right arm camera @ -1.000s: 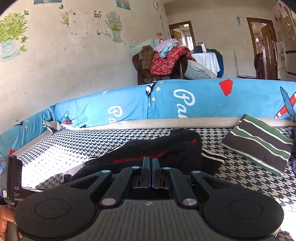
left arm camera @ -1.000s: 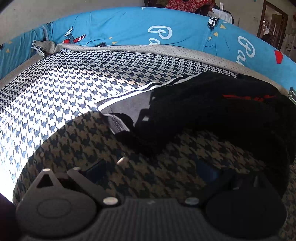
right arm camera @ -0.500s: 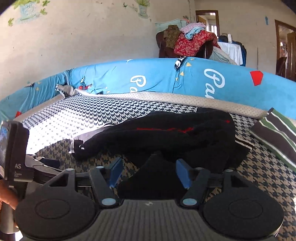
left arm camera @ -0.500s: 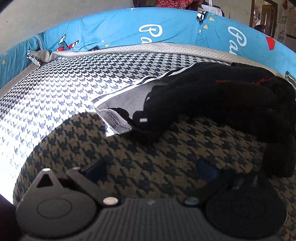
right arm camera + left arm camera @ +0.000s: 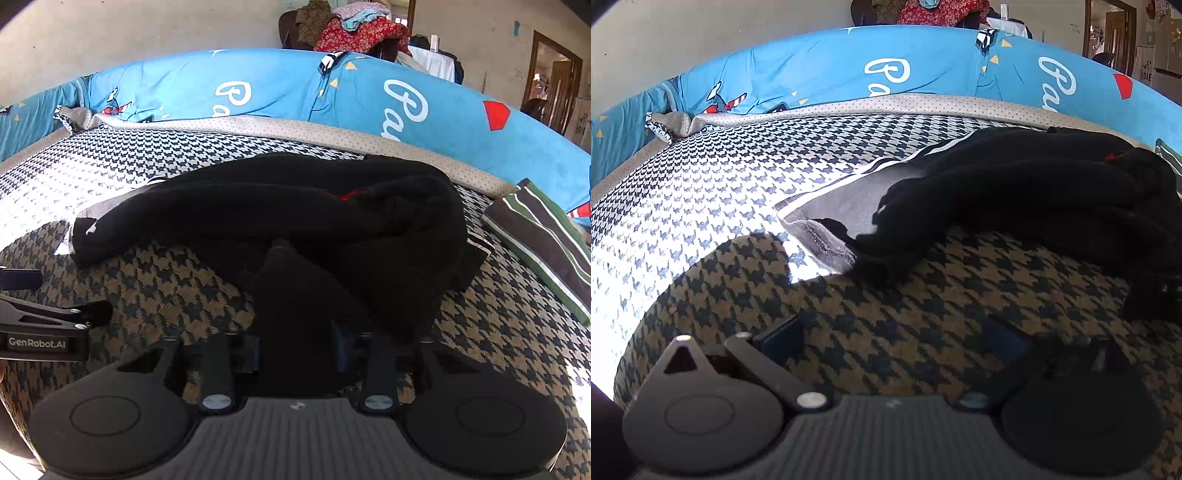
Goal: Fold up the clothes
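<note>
Right hand-held gripper (image 5: 295,354) lowered, jaws closing on one black garment (image 5: 295,221) | left hand-held gripper (image 5: 890,339) open

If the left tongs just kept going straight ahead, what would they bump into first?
Probably the houndstooth bed cover. The left tongs are open, empty and tilted downward, with only bare cover between them. The black garment lies farther on, so they would likely meet the cover first, though depth is hard to judge.

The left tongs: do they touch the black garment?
Apart. The left wrist view shows the left tongs open over bare houndstooth bedcover, the black garment beyond.
</note>
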`<state>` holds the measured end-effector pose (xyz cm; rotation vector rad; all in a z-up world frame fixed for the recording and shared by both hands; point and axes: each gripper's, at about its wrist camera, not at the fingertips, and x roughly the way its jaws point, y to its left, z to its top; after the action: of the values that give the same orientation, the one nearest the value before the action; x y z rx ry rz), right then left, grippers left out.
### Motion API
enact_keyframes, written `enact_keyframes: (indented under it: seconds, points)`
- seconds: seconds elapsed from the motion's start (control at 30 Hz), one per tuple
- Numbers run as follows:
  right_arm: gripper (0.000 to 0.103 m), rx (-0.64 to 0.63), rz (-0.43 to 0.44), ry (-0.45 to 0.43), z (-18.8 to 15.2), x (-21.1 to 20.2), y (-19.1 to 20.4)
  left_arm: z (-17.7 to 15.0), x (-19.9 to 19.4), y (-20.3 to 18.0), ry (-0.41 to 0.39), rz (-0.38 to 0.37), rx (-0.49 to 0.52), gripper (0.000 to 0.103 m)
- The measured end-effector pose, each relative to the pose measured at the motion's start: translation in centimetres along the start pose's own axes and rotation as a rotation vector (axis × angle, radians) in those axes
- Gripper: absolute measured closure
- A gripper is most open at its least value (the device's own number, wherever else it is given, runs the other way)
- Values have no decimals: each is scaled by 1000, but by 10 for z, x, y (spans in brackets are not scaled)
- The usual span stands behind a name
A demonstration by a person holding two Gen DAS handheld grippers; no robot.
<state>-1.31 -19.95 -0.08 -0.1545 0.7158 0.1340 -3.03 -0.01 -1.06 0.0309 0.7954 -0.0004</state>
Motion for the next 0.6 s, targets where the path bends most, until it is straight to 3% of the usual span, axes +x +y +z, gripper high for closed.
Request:
enact_keyframes:
  seconds: [0.03,0.13,0.6]
  points:
    - [88,13,0,-2,0,-2,-3,0,0,0,-2,0,1,0]
    - [93,69,10,-19,2,-9,-13,0,0,0,-3,-2,3,0]
    - [93,361,116,-218,0,-85,-61,-1,0,-1,-10,3,9,0]
